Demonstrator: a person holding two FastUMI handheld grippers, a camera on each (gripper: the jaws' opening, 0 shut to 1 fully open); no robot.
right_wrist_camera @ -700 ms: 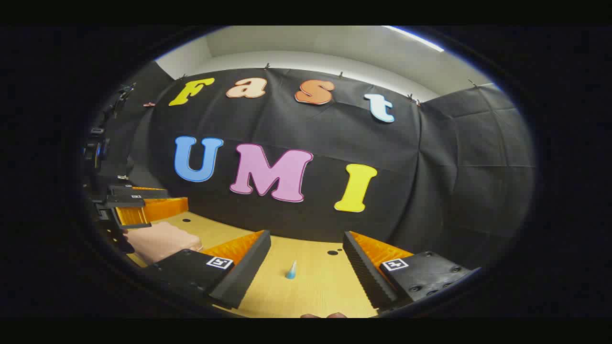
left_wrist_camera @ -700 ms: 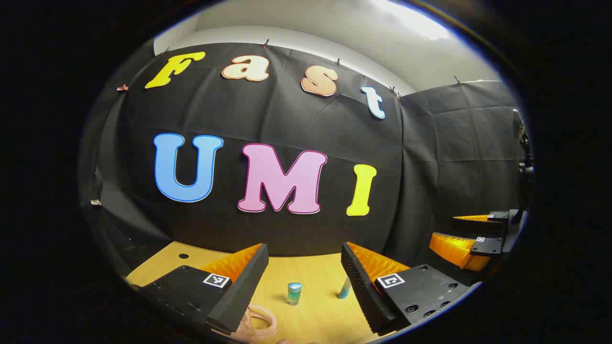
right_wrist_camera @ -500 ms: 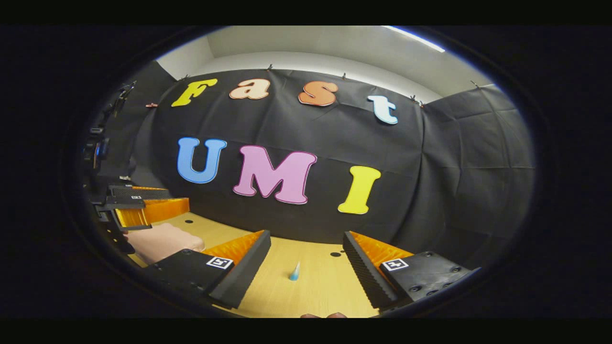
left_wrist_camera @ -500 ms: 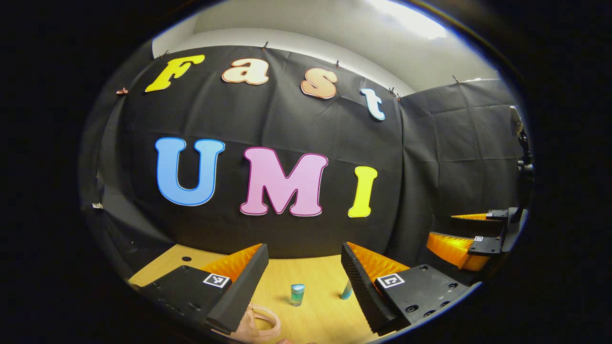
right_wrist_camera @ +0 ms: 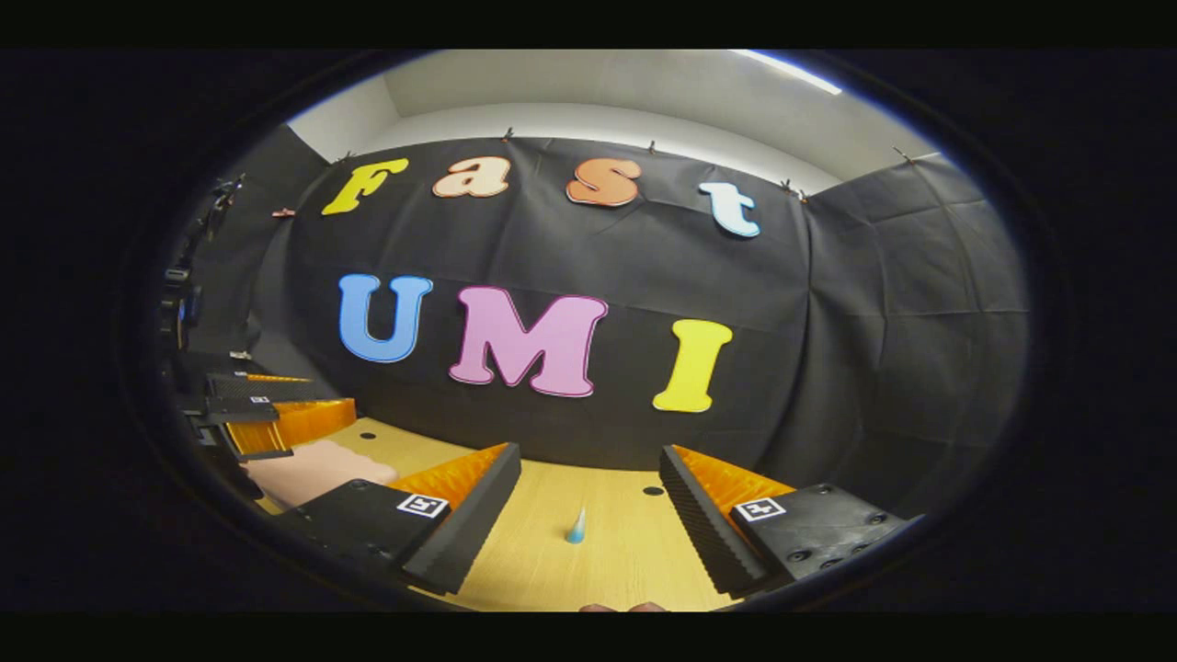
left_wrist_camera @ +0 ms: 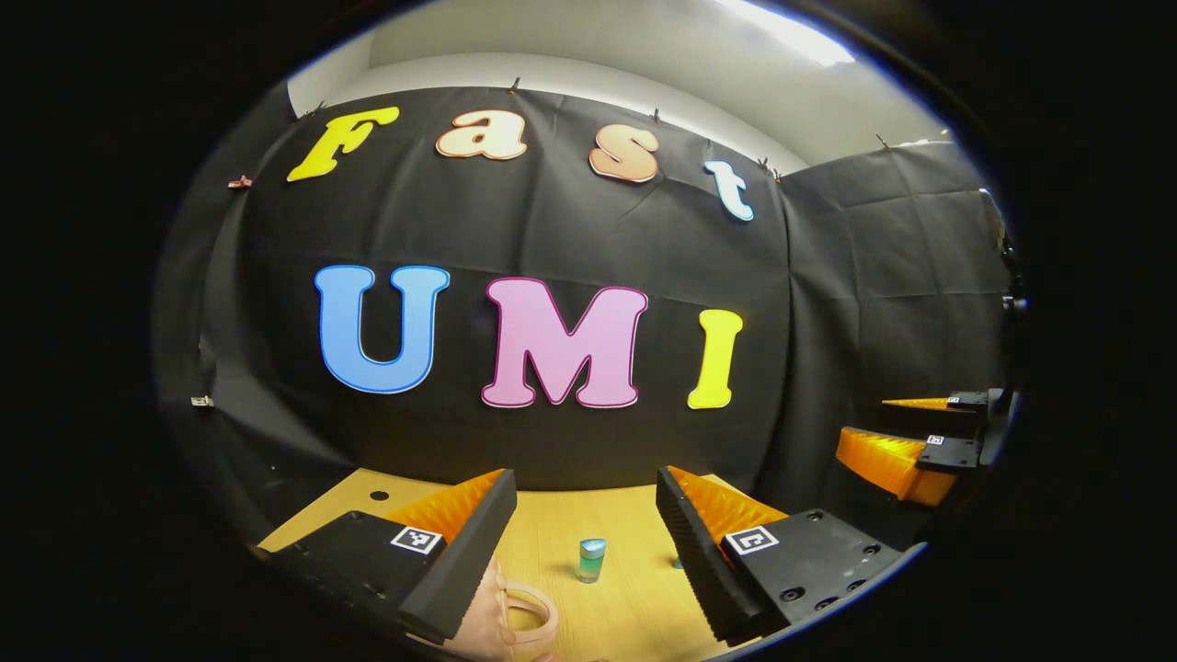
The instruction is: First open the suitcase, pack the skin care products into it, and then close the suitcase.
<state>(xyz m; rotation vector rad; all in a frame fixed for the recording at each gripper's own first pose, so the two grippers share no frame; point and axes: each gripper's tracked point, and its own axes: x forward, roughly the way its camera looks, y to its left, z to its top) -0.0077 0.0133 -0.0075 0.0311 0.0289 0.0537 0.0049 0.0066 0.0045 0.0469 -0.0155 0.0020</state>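
I'm swinging both grippers left: the bottle (left_wrist_camera: 591, 560) is drifting toward 5 o'clock, the suitcase (left_wrist_camera: 501, 621) is sitting at 6, unopened. Left gripper (left_wrist_camera: 585, 529) and right gripper (right_wrist_camera: 588, 501) are spread, empty.

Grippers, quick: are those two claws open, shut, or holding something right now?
Left gripper: open, holding nothing.
Right gripper: open, holding nothing.

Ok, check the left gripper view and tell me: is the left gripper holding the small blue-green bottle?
No, the small blue-green bottle stands alone on the wooden table, ahead of the open left gripper.
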